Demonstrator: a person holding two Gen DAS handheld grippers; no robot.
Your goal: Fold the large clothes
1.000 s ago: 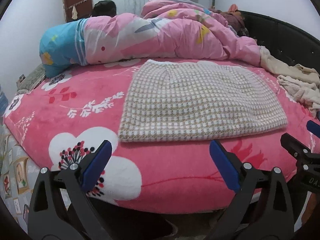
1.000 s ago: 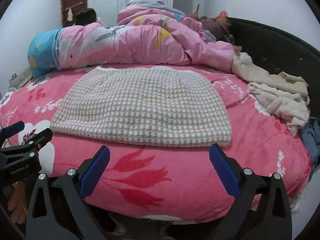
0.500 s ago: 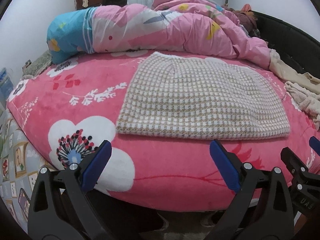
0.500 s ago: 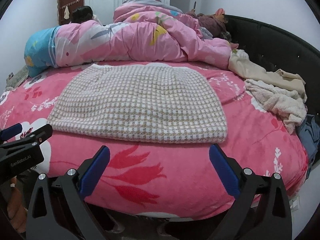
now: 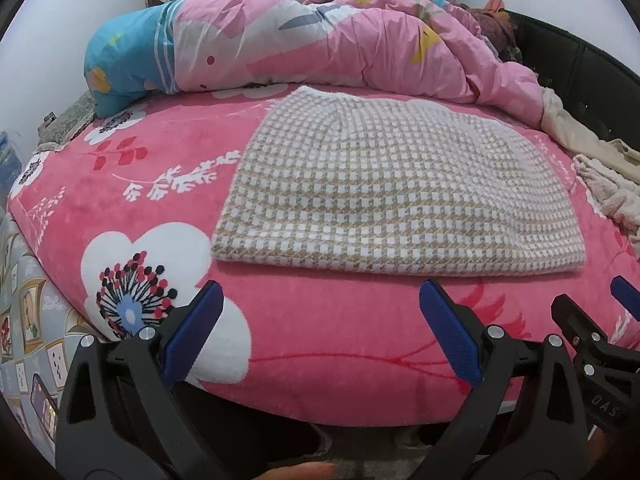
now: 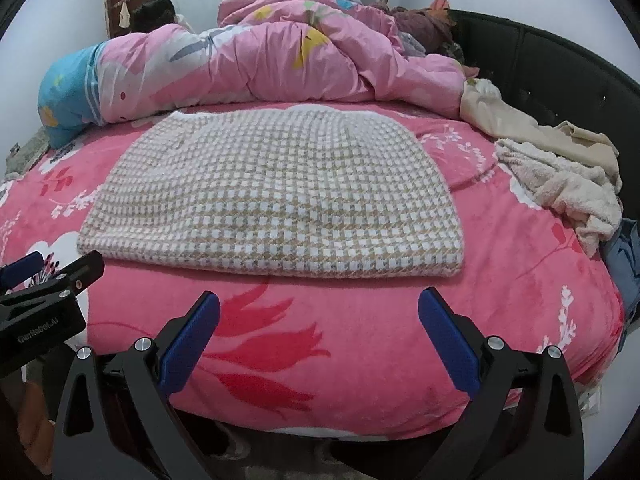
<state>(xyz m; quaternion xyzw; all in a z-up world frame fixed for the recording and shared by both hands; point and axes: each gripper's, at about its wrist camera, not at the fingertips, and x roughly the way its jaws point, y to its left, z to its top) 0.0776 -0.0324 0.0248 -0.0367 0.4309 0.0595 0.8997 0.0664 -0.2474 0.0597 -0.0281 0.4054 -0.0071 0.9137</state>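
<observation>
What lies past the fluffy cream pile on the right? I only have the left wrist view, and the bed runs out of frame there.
Observer: A blue-grey garment lies at the bed's right edge, just below the cream pile.
Operator: Is the right tool open? I only see its side.
Observer: Yes. The right tool is open and empty, short of the near hem of the checked garment.
Operator: Where does it sit along that hem?
Observer: Its right-hand pad lines up roughly below the hem's right corner, and the other pad sits under the hem's middle.
</observation>
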